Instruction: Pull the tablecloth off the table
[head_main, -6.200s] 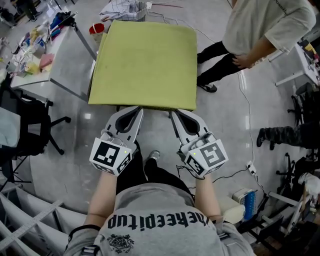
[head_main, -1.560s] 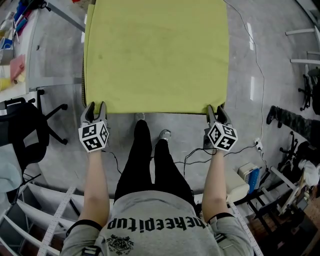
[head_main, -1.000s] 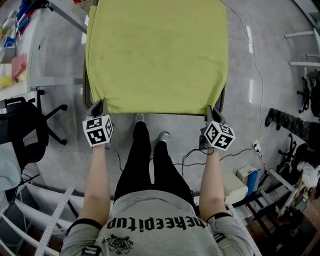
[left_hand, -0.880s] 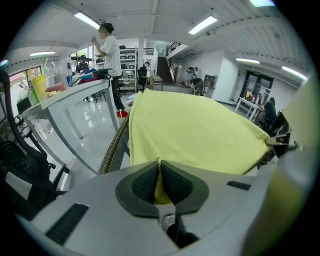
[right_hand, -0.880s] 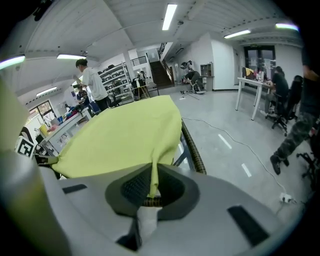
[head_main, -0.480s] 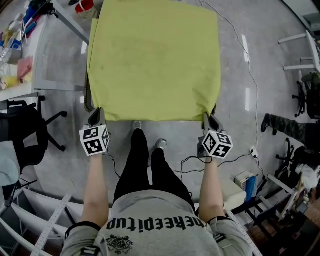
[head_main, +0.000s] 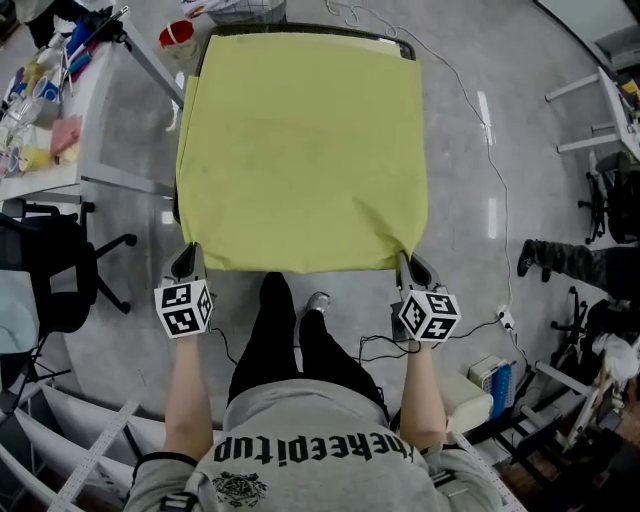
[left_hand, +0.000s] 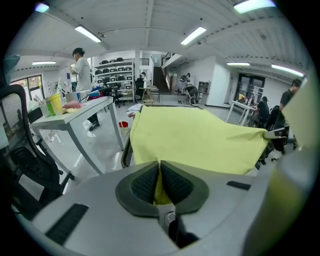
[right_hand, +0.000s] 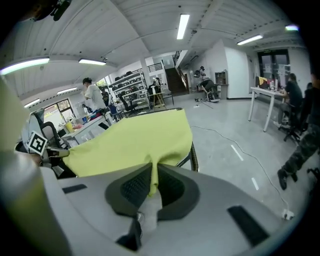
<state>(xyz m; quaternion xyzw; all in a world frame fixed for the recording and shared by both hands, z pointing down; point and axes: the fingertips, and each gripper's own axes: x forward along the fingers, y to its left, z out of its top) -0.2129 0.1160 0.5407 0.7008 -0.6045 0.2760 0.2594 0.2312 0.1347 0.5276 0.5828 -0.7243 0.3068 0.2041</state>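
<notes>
A yellow-green tablecloth (head_main: 300, 150) covers a small table whose dark far edge (head_main: 310, 32) shows bare in the head view. My left gripper (head_main: 186, 256) is shut on the cloth's near left corner, and my right gripper (head_main: 404, 262) is shut on its near right corner. Both corners are lifted and pulled toward me, with the near hem sagging between them. In the left gripper view the tablecloth (left_hand: 195, 137) runs into the closed pads (left_hand: 145, 182). In the right gripper view the tablecloth (right_hand: 130, 142) is pinched the same way between the pads (right_hand: 172, 187).
A grey desk (head_main: 90, 140) with clutter stands at the left, beside a black office chair (head_main: 55, 270). A red cup (head_main: 176, 34) sits on the floor at the far left corner. Cables (head_main: 490, 150) trail over the floor at the right. My legs (head_main: 290, 330) stand near the table.
Both grippers have drawn back toward me and risen, holding the cloth corners. The cloth has slid off the table's far edge, which now shows bare.
</notes>
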